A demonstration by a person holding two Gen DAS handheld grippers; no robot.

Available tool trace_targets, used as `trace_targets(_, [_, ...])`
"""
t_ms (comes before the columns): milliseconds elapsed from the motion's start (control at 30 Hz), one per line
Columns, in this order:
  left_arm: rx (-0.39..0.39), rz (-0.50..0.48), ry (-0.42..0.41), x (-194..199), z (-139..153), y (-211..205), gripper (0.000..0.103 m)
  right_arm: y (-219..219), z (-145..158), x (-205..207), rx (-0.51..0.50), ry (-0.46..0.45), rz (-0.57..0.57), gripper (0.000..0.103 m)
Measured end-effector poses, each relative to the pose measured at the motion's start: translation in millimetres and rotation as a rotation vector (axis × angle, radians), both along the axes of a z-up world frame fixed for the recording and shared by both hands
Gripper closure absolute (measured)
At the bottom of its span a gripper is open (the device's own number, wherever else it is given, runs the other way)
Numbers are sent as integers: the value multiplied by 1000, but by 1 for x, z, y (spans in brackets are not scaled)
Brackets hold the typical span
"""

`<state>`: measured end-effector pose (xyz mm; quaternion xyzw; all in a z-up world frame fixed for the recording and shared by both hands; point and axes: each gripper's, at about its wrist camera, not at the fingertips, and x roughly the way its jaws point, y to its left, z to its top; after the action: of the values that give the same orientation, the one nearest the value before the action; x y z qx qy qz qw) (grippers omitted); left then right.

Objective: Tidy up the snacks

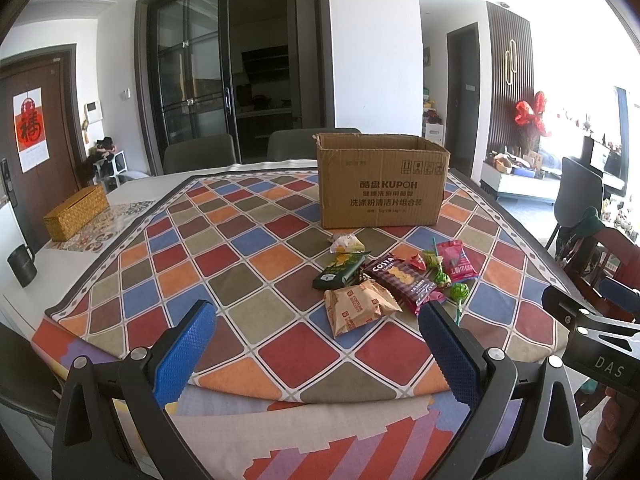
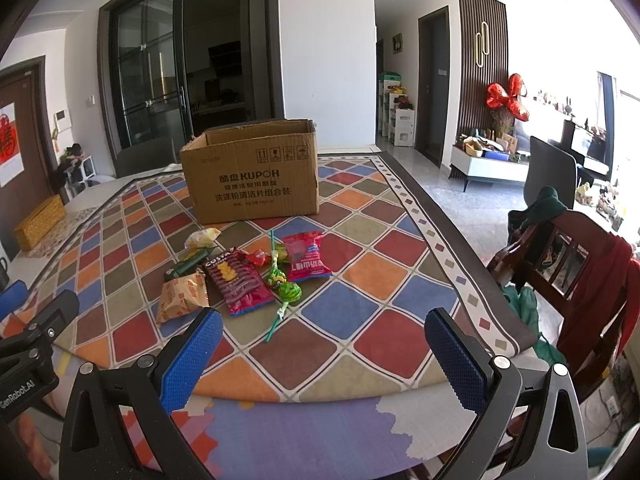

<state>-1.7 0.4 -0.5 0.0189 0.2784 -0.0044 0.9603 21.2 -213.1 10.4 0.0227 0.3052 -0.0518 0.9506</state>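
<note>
An open cardboard box (image 1: 382,184) stands on the checked tablecloth; it also shows in the right wrist view (image 2: 252,178). In front of it lies a pile of snacks: an orange biscuit pack (image 1: 358,310) (image 2: 182,296), a maroon Costa pack (image 1: 404,282) (image 2: 240,284), a dark green bar (image 1: 344,270), a pink packet (image 1: 456,260) (image 2: 306,256), green lollipops (image 2: 288,292) and a yellow wrapped sweet (image 1: 346,243). My left gripper (image 1: 316,316) is open and empty, just short of the pile. My right gripper (image 2: 322,326) is open and empty, near the table's front edge.
A woven yellow box (image 1: 76,213) and a dark mug (image 1: 22,266) sit at the table's left. A wooden chair (image 2: 568,280) draped with red and green clothes stands off the table's right edge. Grey chairs (image 1: 200,154) stand behind the table.
</note>
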Motion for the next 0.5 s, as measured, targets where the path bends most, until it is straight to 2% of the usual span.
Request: trace_targets(500, [9,-14,8,4,4,-4,0,1,-5,6,6,26,18,1])
